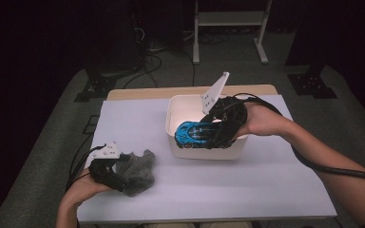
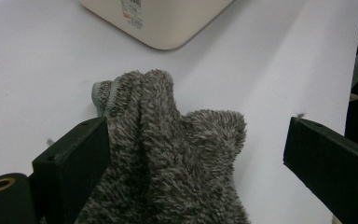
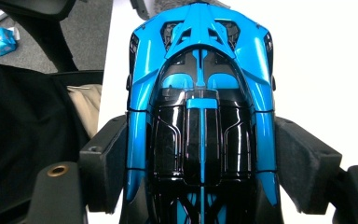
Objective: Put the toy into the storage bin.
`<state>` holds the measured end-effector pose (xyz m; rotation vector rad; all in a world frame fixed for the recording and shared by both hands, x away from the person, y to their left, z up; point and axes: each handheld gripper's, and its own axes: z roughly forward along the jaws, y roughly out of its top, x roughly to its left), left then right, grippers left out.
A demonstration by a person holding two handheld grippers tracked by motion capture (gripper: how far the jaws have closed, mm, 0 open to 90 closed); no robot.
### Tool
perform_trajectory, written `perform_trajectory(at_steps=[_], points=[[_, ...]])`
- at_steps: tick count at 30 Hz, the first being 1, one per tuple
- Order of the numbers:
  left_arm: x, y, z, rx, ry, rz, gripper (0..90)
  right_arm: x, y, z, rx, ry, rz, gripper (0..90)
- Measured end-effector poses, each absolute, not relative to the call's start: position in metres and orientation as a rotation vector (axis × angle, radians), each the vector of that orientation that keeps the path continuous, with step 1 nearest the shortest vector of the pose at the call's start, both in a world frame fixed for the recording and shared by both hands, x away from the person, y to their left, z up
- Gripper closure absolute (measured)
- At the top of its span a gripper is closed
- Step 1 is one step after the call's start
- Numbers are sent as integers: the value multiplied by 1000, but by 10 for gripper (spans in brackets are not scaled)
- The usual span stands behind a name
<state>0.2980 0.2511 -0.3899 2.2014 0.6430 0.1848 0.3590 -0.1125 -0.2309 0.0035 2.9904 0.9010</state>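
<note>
Landmark: the white bin (image 1: 171,124), sitting toward the far right of the table (image 1: 266,190).

Left gripper (image 1: 116,176), well to the near-left of the bin: jaws spread wide around a grey fuzzy cloth (image 1: 138,172). In the left gripper view the left jaw touches the cloth (image 2: 168,158); the right jaw stands clear, with bare table between it and the pile. So no grip on it at this moment. The cloth lies bunched on the table, apart from the bin (image 2: 163,23), whose corner shows beyond it. My read: this hand is either lining up a pinch or simply parked there while the other arm works.

Right gripper (image 1: 214,135), at the bin: clamped on a blue and black toy car (image 1: 195,134). In the right gripper view both pads press the car (image 3: 200,116) flat on its flanks at mid-body, nose pointing away from the camera. A side grip on the widest straight section makes sense, since it keeps the car from yawing or slipping. In the high view the car sits level inside the bin mouth, lengthwise along the near wall, at about rim height; can't tell whether the wheels touch the bin floor.

Judgement: the car is being set into or lifted out of the bin; the pictures don't settle which.
</note>
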Motion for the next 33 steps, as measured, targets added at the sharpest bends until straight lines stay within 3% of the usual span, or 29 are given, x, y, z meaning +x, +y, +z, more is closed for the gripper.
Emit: perform_trajectory(at_steps=[10, 33], points=[[296, 248, -389, 2208, 633, 191, 67, 376, -111, -220, 18, 2977, 903, 252], [293, 251, -388, 2206, 648, 206, 67, 415, -108, -230, 64, 2987, 884, 252]])
